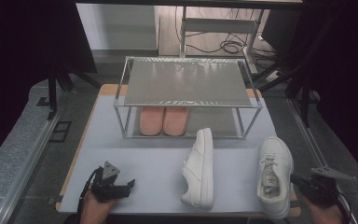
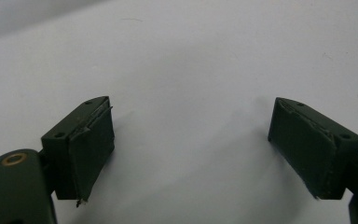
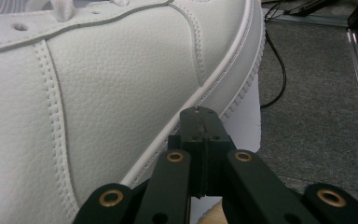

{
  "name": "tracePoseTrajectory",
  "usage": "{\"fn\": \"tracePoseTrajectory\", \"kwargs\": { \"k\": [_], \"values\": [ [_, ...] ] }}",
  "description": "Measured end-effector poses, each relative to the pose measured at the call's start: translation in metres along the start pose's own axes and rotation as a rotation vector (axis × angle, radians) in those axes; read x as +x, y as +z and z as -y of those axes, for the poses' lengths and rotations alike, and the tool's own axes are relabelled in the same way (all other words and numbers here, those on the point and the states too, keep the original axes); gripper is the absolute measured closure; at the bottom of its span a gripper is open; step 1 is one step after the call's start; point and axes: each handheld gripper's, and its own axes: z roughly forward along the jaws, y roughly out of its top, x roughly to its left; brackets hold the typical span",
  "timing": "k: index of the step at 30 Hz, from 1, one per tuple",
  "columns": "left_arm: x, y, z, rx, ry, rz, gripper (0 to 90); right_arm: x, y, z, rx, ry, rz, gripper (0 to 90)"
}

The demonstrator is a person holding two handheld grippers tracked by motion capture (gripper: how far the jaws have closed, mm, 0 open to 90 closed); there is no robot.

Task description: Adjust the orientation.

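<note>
High view: right gripper (image 1: 294, 179), jaws pressed together on nothing, tip against side of upright white sneaker (image 1: 274, 175) at table's (image 1: 144, 154) near right edge; left gripper (image 1: 126, 185) spread wide, empty, over bare tabletop.

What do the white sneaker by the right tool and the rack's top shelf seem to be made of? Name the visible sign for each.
White sneaker: probably leather or a synthetic imitation, matte, with pebbled grain and double stitching; its sole edge looks like ribbed rubber.
Rack's top shelf: likely metal, grey and fairly glossy, since it reflects light, held in a silvery frame.
</note>
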Motion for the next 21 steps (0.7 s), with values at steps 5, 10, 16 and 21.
{"fn": "tracePoseTrajectory", "kwargs": {
  "k": [5,10,16,21],
  "values": [
    [0.0,0.0,0.0,0.0,0.0,0.0,14.4,-0.001,0.006,-0.001,0.002,0.01,0.009,90.0],
    [0.0,0.0,0.0,0.0,-0.001,-0.001,14.4,-0.002,0.014,-0.001,0.014,0.023,0.017,90.0],
    [0.0,0.0,0.0,0.001,-0.001,-0.001,14.5,0.001,0.038,0.009,0.061,0.033,-0.041,90.0],
    [0.0,0.0,0.0,0.0,-0.001,-0.002,14.5,0.01,0.042,0.005,0.065,0.005,-0.046,90.0]
  ]
}}
